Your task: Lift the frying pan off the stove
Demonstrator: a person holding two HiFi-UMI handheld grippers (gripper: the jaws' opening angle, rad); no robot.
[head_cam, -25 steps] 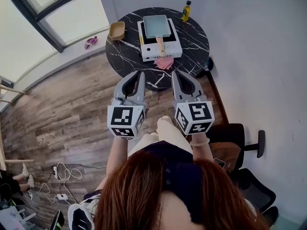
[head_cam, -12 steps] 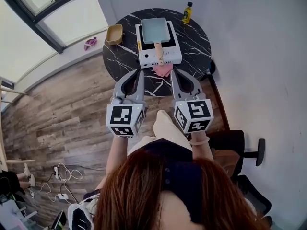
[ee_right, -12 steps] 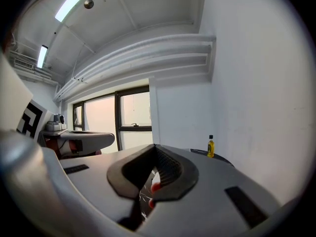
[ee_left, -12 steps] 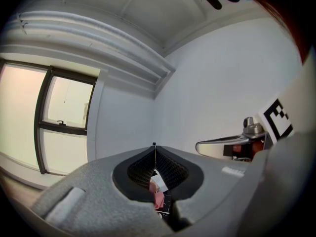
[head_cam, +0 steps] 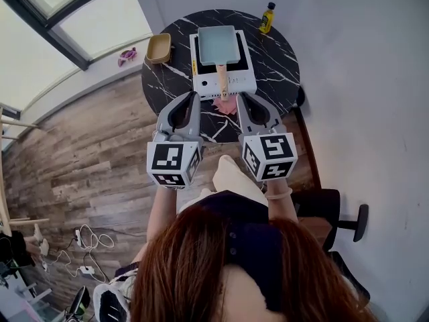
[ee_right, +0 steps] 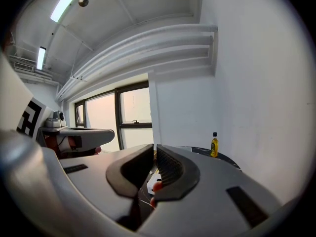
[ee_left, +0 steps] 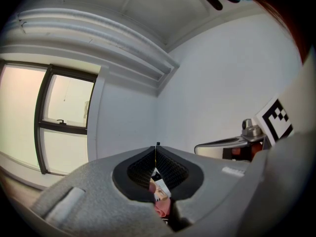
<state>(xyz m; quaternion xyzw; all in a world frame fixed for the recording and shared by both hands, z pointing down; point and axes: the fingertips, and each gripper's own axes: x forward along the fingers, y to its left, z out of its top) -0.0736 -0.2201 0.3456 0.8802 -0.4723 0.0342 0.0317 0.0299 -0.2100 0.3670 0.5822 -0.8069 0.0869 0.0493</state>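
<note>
A pale blue rectangular frying pan (head_cam: 218, 44) sits on a white stove (head_cam: 242, 79) on the round black marble table (head_cam: 278, 59). Its wooden handle (head_cam: 222, 82) points toward me. Both grippers hang side by side over the table's near edge, short of the handle. My left gripper (head_cam: 192, 96) is shut and empty, with its tips touching (ee_left: 156, 149). My right gripper (head_cam: 240, 97) is all but shut. Its jaws are just opening to a thin slit (ee_right: 154, 149), with nothing between them.
A yellow oil bottle (head_cam: 268, 17) stands at the table's back right, also seen in the right gripper view (ee_right: 214, 145). A tan bowl (head_cam: 159, 47) sits at the left rim. A pink cloth (head_cam: 226, 104) lies in front of the stove. A white wall runs along the right.
Both grippers have moved forward toward the table, and their tips now reach its near edge by the pink cloth. The pan and stove have not moved.
</note>
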